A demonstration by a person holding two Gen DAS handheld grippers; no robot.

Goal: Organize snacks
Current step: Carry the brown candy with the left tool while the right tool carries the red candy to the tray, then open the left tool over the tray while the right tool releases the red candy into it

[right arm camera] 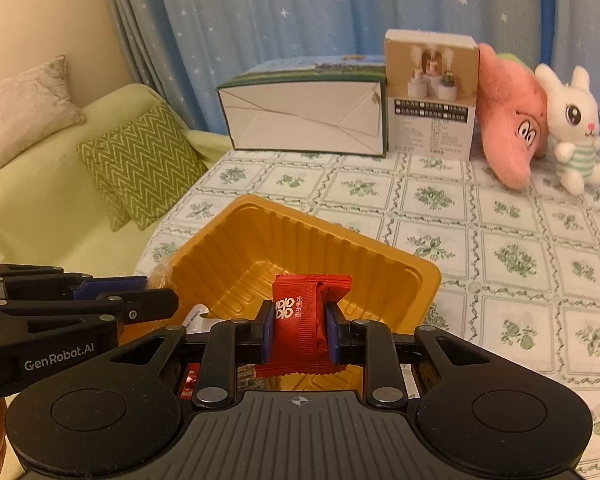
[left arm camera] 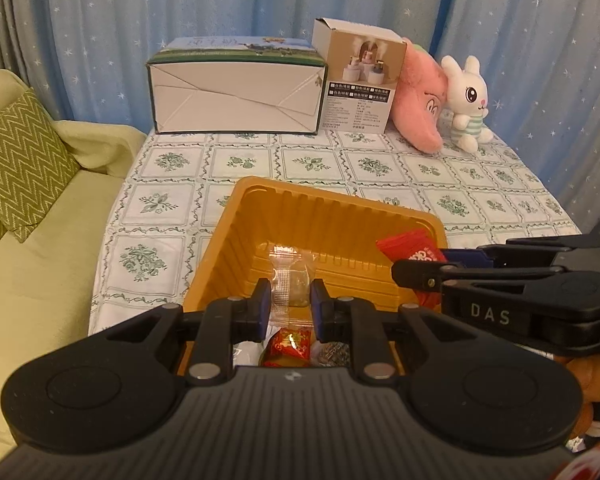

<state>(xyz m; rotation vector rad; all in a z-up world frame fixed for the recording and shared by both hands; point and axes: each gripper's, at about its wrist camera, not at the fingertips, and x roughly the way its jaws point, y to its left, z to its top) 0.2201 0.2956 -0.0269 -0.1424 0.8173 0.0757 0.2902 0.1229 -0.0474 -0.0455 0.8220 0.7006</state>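
Note:
An orange plastic tray (left arm camera: 300,208) (right arm camera: 284,232) sits on the near part of the table. My left gripper (left arm camera: 291,300) is shut on a clear-wrapped snack (left arm camera: 290,280) over the tray's near side. My right gripper (right arm camera: 300,330) is shut on a red-wrapped candy (right arm camera: 304,320) just above the tray's near edge; the candy also shows in the left wrist view (left arm camera: 410,250). Below the left gripper lie a red-and-gold wrapped snack (left arm camera: 290,344) and a dark round one (left arm camera: 334,354). The right gripper appears in the left wrist view (left arm camera: 420,268), the left gripper in the right wrist view (right arm camera: 156,294).
A tablecloth with green flower squares (right arm camera: 500,240) covers the table. At the back stand a large white-and-green box (left arm camera: 236,92), a small product box (left arm camera: 358,80), a pink plush (left arm camera: 420,112) and a white rabbit plush (left arm camera: 466,100). A green sofa with a zigzag cushion (left arm camera: 20,160) is to the left.

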